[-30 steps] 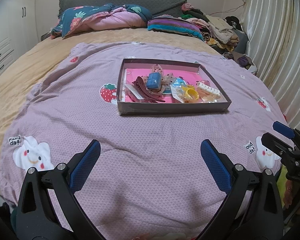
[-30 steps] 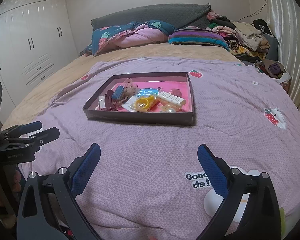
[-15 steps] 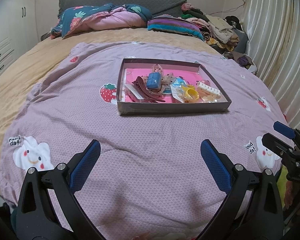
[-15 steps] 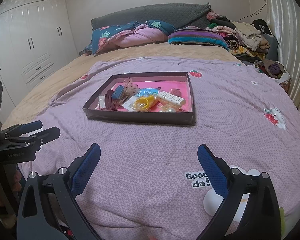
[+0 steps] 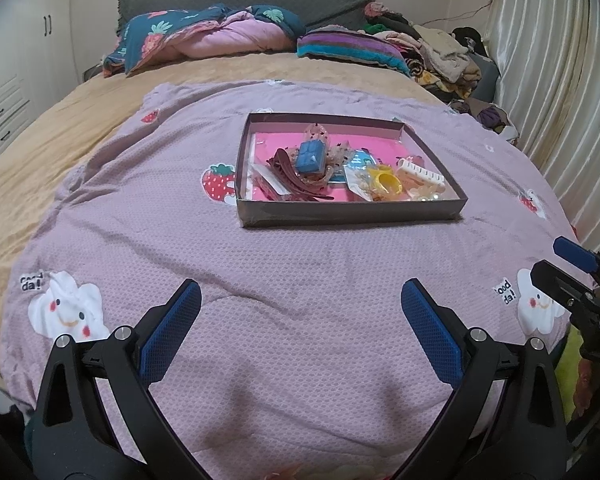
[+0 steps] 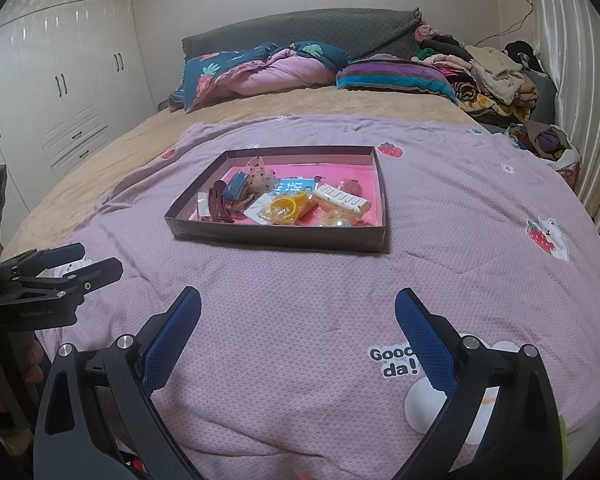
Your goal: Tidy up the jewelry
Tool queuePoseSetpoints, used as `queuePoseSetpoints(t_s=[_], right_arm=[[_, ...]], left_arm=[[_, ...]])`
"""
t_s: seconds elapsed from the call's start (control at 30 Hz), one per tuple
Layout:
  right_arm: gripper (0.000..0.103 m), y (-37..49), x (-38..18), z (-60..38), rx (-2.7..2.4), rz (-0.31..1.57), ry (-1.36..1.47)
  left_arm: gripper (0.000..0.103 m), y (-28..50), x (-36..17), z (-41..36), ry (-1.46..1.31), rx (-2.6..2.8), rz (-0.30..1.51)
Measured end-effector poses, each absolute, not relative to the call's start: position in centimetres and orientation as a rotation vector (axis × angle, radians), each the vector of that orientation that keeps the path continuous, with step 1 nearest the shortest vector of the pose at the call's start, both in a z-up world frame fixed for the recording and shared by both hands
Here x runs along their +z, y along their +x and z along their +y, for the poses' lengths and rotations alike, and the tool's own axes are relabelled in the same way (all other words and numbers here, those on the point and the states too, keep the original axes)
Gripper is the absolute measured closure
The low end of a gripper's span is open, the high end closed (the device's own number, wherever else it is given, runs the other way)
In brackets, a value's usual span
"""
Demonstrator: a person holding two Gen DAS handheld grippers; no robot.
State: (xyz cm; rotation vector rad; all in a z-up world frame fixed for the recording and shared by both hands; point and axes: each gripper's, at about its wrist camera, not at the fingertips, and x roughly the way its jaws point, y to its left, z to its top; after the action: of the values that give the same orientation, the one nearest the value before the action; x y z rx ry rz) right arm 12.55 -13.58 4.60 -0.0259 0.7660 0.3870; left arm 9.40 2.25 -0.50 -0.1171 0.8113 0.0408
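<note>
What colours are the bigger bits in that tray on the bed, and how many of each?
In the tray, the larger pieces that can be told apart:
Blue: 1, blue clip
Dark red: 1, dark red clip
Yellow: 1, yellow piece
Cream: 1, cream comb clip
Total: 4; smaller items too tangled to count.

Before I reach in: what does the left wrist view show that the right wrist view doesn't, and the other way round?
Only the left wrist view shows the big strawberry print on the quilt against the tray's left wall, and the cloud print at the near left.

Only the right wrist view shows the white wardrobe doors and the dark red piece behind the white comb clip.

Both show the tray with its pink floor, blue clip, yellow ring, and both grippers, left gripper and right gripper, open and short of the tray.
</note>
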Motion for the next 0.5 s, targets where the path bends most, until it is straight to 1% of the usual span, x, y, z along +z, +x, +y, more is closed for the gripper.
queuePoseSetpoints(t_s=[0.3, 0.5], right_arm=[[0.006, 12.7, 4.9, -13.4, 0.374, 0.767, -0.039], [0.005, 13.3, 4.7, -13.2, 0.363, 0.766, -0.036]], left_arm=[[0.009, 9.8, -0.6, 1.9, -0.077, 0.098, 0.815], [0.009, 10.1, -0.1, 3.0, -0.142, 0.073, 0.797]])
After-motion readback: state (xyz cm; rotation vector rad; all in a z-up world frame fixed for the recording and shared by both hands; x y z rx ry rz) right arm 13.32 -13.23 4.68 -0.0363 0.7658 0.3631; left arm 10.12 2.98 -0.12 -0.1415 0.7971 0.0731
